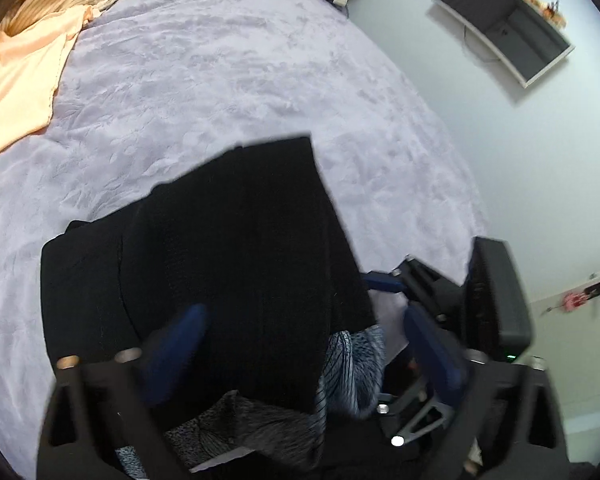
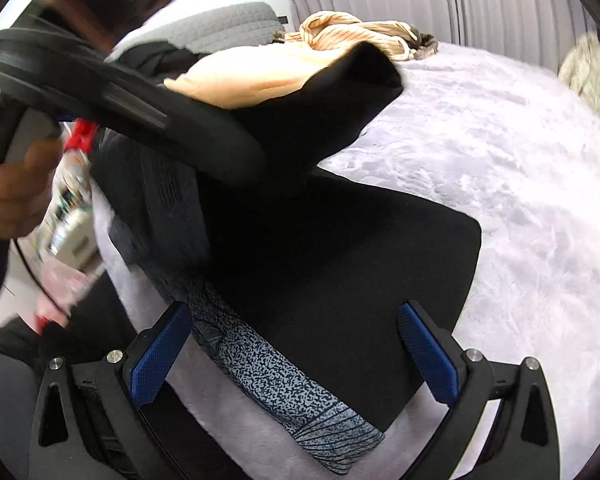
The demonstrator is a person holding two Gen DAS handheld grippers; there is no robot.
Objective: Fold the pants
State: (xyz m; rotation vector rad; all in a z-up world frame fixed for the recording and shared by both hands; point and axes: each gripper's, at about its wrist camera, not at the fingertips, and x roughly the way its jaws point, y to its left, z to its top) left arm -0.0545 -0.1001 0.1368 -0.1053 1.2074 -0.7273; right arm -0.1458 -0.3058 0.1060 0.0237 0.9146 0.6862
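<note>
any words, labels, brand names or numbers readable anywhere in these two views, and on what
None can be read.
black pants: no tag or print in view.
patterned waistband: a speckled pattern only, no letters.
wall-mounted screen: dark, nothing on it.
small items on the wall: too small and blurred to read.
left gripper and right gripper: no markings in view.

A peach cloth and striped garment lie on the lavender blanket; a monitor hangs nearby.
</note>
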